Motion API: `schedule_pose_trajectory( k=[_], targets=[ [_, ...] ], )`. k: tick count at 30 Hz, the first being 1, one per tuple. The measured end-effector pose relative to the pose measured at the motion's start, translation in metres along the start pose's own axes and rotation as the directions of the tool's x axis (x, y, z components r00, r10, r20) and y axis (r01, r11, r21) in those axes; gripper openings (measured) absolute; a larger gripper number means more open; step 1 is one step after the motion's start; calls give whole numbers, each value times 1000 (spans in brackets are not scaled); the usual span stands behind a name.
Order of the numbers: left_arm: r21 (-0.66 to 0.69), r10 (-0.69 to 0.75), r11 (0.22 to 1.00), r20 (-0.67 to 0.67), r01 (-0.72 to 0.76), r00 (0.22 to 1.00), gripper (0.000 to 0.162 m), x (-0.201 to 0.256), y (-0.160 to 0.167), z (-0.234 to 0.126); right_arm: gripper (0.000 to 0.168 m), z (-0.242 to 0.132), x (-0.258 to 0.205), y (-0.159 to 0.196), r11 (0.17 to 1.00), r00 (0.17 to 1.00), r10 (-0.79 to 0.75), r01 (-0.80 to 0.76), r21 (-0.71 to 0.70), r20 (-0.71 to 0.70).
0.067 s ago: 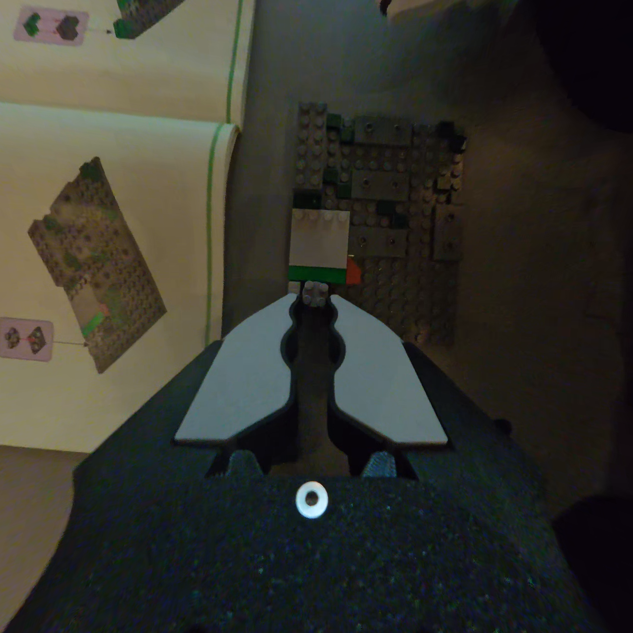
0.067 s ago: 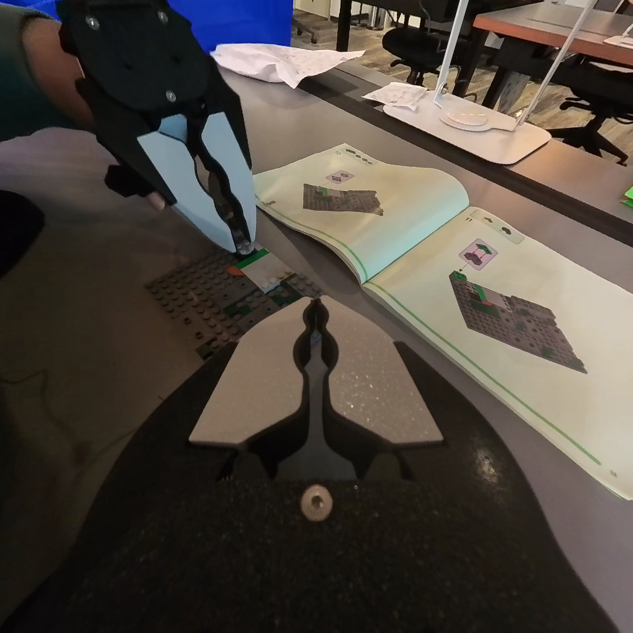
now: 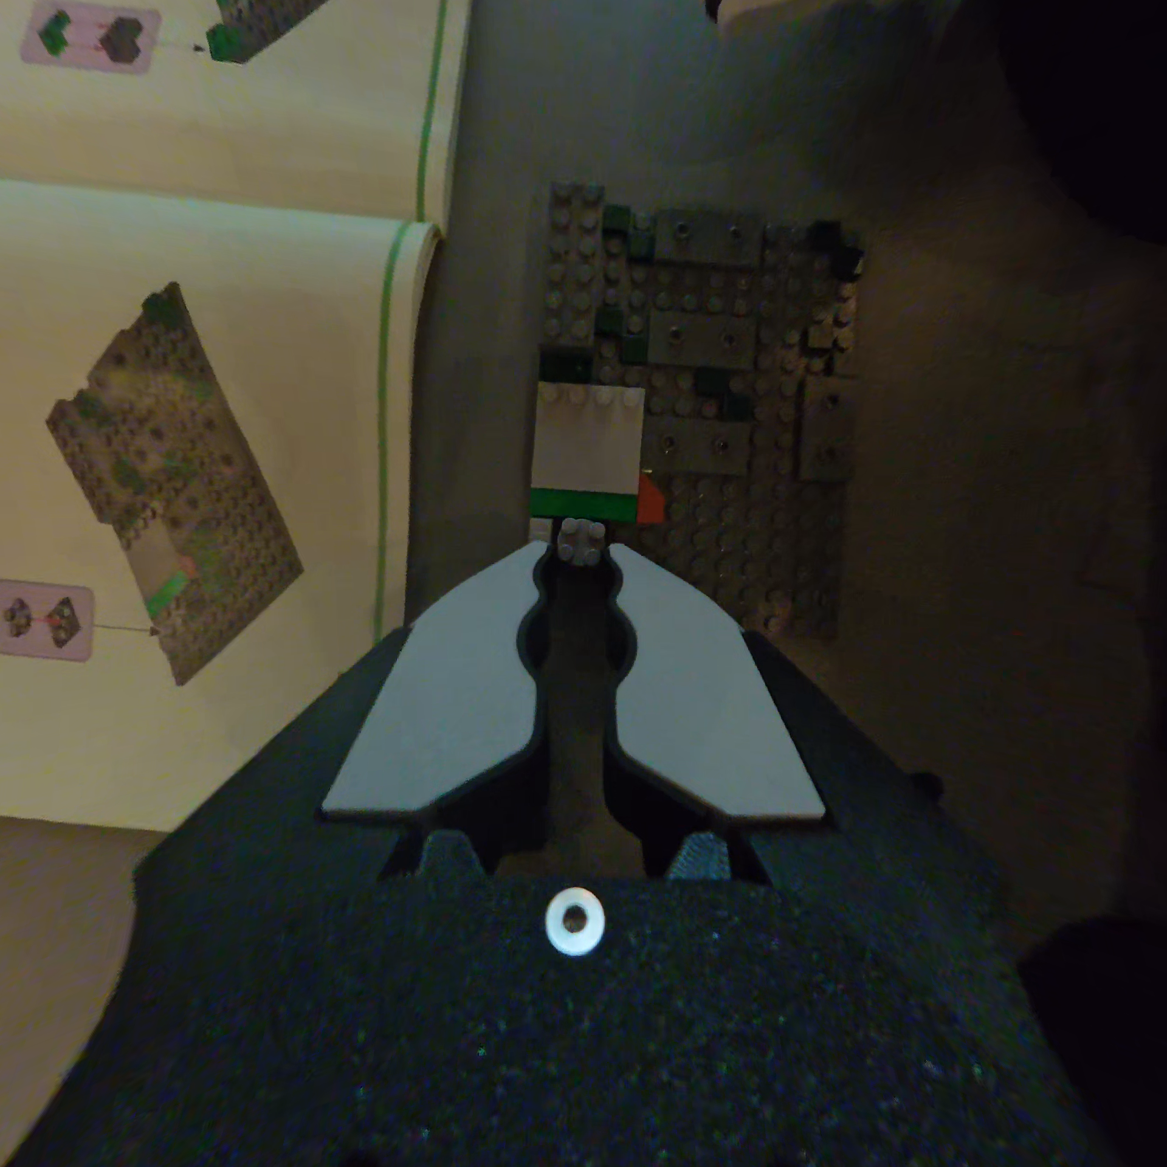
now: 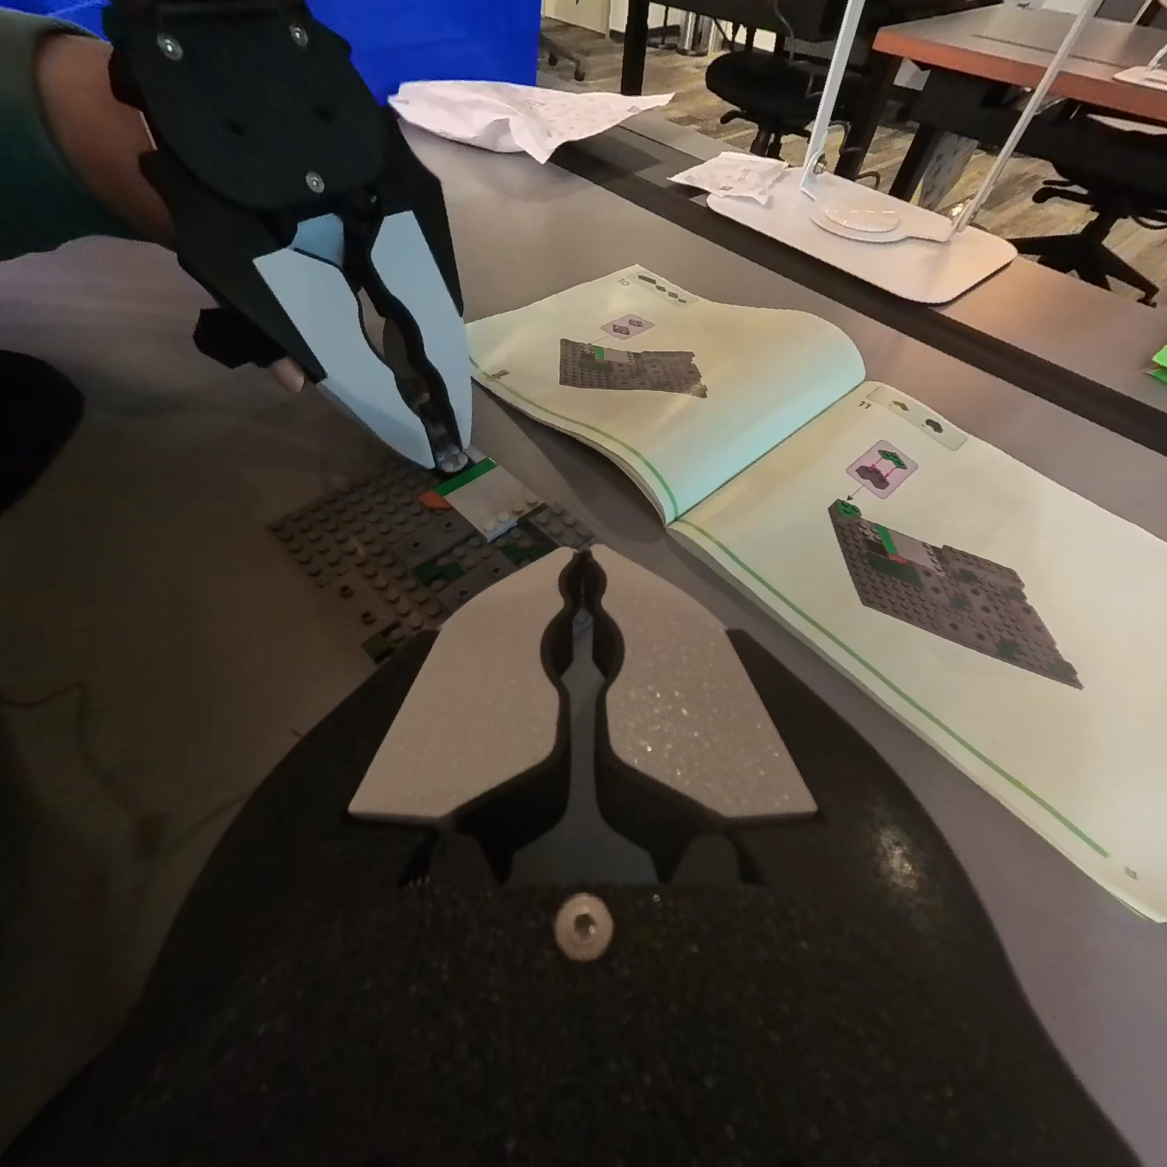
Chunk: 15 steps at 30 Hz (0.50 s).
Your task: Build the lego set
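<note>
A dark grey studded baseplate [image 3: 745, 556] lies flat on the table, with grey tiles, dark green bits, a light grey slope [image 3: 587, 442], a green strip [image 3: 581, 504] and a red wedge [image 3: 650, 502] on it. My left gripper [image 3: 581, 544] is shut on a small grey studded piece [image 3: 581, 540], held at the plate's near edge just below the green strip. In the right wrist view the left gripper [image 4: 449, 460] reaches down onto the baseplate [image 4: 353, 556]. My right gripper [image 4: 582, 559] is shut with nothing visible in it, hovering over the plate's near side.
An open instruction booklet [image 4: 821, 480] lies to the right of the plate; it also shows in the left wrist view [image 3: 208, 404]. A white lamp base [image 4: 884, 246] and crumpled paper [image 4: 524, 113] sit farther back. A person's sleeve [image 4: 57, 126] is at the upper left. The gap from one gripper's tips to the other's is roughly 12 cm. The left tips stand about 40 cm off the white lamp base [image 4: 884, 246].
</note>
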<state>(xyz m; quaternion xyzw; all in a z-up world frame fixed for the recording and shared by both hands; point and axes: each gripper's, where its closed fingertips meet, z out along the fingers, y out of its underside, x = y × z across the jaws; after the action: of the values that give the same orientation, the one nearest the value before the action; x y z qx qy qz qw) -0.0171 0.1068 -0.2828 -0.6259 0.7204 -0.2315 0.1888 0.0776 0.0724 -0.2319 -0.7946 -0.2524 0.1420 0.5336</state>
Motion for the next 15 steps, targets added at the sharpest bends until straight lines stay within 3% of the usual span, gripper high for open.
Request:
schedule_pose_trajectory(
  k=[15],
  targets=[
    [-18, -36, 999, 30, 36, 999, 20, 6, -4, 2, 0, 0, -1, -1, 1000, 1000, -2, 2, 3, 3]
  ],
)
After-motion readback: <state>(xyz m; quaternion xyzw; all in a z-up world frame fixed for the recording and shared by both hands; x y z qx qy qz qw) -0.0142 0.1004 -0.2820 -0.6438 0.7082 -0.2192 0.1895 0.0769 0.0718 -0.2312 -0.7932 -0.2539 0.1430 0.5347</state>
